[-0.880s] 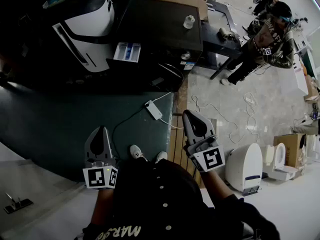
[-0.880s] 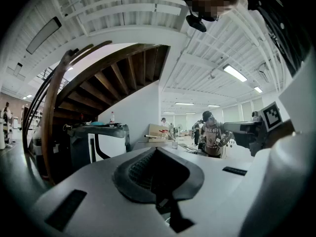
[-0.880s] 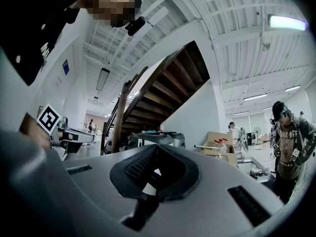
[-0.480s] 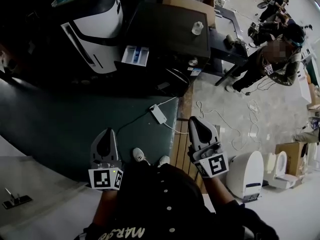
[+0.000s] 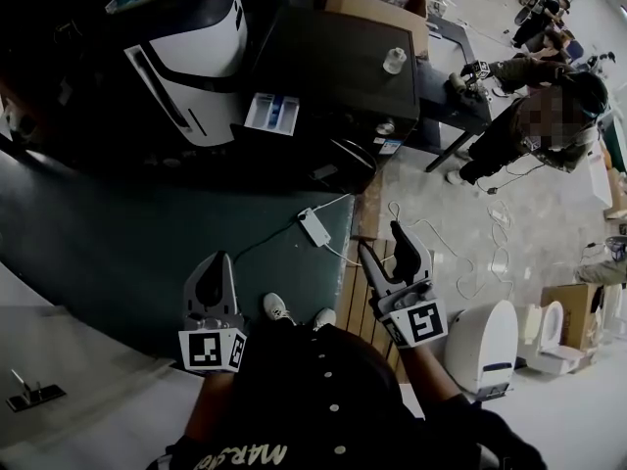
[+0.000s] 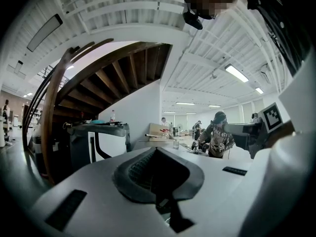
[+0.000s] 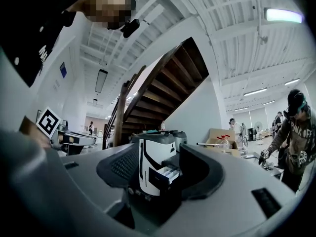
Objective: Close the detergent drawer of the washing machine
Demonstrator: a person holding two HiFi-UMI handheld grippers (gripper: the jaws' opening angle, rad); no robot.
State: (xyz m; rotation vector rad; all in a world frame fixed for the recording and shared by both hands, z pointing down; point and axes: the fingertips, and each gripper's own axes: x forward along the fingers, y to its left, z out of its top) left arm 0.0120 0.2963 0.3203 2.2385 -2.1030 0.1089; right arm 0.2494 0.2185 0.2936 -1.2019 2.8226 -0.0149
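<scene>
The washing machine [image 5: 186, 52] is white with black trim and stands at the far upper left of the head view. Its detergent drawer [image 5: 272, 114] is pulled out, showing white and blue compartments. My right gripper [image 5: 382, 240] is held low and far from the machine, open and empty. In the right gripper view the washing machine [image 7: 148, 164] and its drawer [image 7: 169, 173] appear between the spread jaws of the right gripper [image 7: 159, 179]. My left gripper [image 5: 216, 262] is also far back, shut with nothing in it. The left gripper [image 6: 157, 157] blocks most of its own view.
A dark cabinet [image 5: 333, 52] beside the machine carries a jar [image 5: 394, 60] and a cardboard box [image 5: 377, 3]. A white power adapter [image 5: 315, 226] with cables lies on the floor by the green mat [image 5: 108, 233]. A bystander [image 5: 529, 120] stands at the right, with white toilets [image 5: 480, 336] nearby.
The right gripper's jaws have spread open; they were together before. The view has drifted a little toward the machine, and the bystander has shifted to the right.
</scene>
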